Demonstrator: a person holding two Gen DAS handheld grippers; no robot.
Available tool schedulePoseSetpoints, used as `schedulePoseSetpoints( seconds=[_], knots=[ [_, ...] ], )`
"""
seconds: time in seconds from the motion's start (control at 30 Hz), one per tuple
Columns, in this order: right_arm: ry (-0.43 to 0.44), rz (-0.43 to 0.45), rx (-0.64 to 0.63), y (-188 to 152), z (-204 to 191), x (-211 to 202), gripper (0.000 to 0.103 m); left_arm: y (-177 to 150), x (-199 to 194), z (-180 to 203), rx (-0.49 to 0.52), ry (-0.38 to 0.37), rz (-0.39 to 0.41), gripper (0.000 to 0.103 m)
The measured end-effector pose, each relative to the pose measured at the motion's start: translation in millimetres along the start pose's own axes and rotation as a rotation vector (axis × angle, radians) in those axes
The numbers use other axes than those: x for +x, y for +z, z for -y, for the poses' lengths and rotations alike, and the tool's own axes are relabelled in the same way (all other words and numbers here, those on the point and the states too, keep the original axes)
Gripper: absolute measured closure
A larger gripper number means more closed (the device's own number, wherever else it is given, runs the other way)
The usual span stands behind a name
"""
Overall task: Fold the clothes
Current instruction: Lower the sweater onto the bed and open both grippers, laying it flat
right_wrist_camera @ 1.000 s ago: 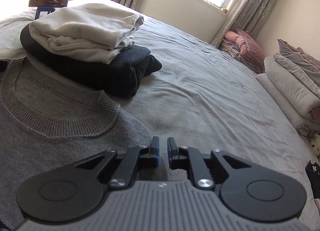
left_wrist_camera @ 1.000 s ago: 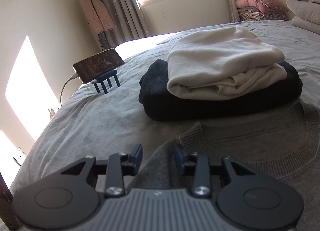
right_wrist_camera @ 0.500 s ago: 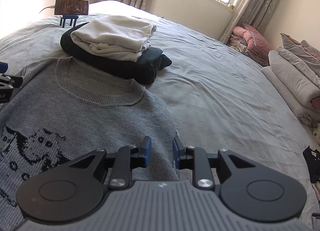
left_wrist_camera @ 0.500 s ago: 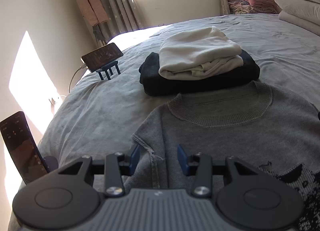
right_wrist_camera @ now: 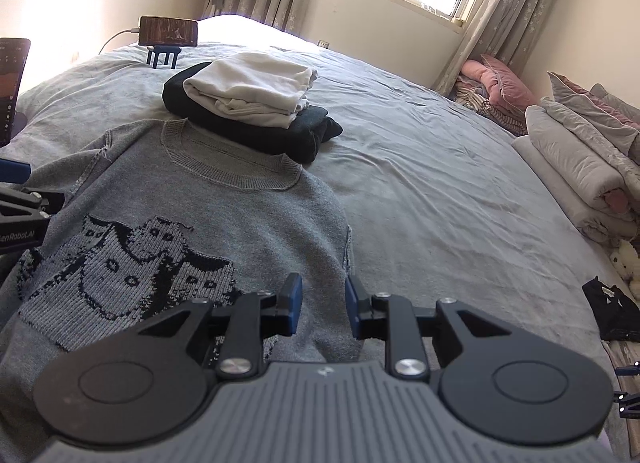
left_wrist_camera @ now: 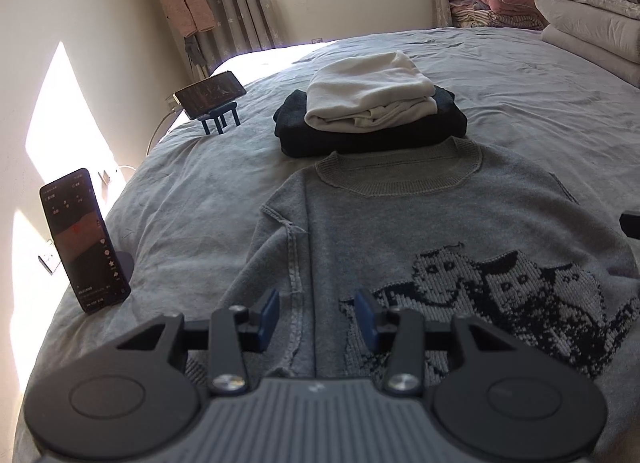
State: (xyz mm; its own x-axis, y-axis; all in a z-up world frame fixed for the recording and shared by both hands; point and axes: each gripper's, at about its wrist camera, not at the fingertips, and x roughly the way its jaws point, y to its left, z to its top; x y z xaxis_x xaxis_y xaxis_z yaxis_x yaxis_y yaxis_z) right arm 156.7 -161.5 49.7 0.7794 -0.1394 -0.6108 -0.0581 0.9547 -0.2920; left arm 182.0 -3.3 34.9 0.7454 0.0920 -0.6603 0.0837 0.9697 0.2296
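A grey knit sweater (left_wrist_camera: 420, 215) with a dark cat pattern lies flat, front up, on the grey bed (left_wrist_camera: 540, 111), collar toward the window. Just beyond the collar sits a stack: a folded white garment (left_wrist_camera: 368, 103) on a folded dark one (left_wrist_camera: 360, 139). My left gripper (left_wrist_camera: 317, 317) hovers open over the sweater's left sleeve seam, nothing pinched. My right gripper (right_wrist_camera: 322, 305) stands open over the sweater's (right_wrist_camera: 224, 215) right side, its pads clear of the cloth. In the right wrist view the stack (right_wrist_camera: 252, 91) is at upper left and the left gripper's fingers (right_wrist_camera: 16, 171) show at the left edge.
A phone on a blue stand (left_wrist_camera: 210, 93) sits at the bed's far left, and an upright phone (left_wrist_camera: 84, 239) stands near the left edge by the wall. Folded bedding (right_wrist_camera: 580, 167) is piled along the right. A black item (right_wrist_camera: 612, 315) lies at the near right.
Both grippers drew back from the collar toward the sweater's lower body and rose. The left one let go of the shoulder cloth; the right one's jaws widened.
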Motion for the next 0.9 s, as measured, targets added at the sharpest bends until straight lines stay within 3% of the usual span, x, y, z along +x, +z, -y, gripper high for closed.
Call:
schedulePoseSetpoints(
  seconds=[0.4, 0.9],
  knots=[
    [0.027, -0.01, 0.062, -36, -2, -51, 0.075, -46, -50, -8, -0.048, -0.049, -0.053, 0.059],
    [0.084, -0.054, 0.093, -84, -14, -79, 0.071, -110, -79, 5, -0.049, -0.155, -0.121, 0.056]
  ],
)
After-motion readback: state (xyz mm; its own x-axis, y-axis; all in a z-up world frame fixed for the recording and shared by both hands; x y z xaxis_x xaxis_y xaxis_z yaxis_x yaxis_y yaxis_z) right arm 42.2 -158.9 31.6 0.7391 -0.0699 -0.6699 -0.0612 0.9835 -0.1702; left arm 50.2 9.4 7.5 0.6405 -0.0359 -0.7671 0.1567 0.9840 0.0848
